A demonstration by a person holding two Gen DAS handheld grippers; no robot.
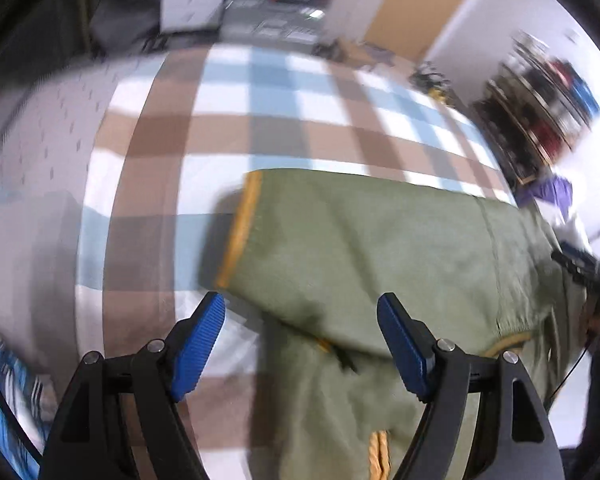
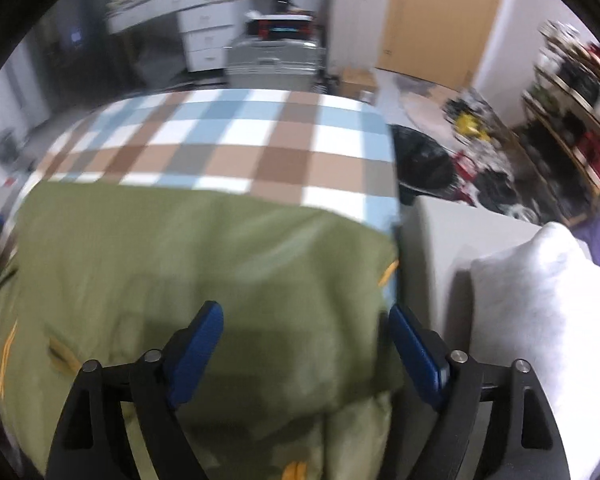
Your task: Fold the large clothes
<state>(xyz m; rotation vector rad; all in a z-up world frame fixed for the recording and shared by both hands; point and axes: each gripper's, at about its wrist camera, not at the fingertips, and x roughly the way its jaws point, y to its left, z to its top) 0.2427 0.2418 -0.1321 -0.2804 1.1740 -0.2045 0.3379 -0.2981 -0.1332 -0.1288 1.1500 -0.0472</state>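
Fabric-wise, olive garment [image 1: 360,240] is being spread on the checked bedspread [image 1: 260,100]; probably soft, floppy, best grabbed at the yellow-trimmed hem [image 1: 240,228]. Left gripper [image 1: 300,344] and right gripper [image 2: 306,348] are being held wide apart, empty.

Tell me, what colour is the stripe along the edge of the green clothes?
Yellow-orange trim on the green garment, clearest in the left wrist view.
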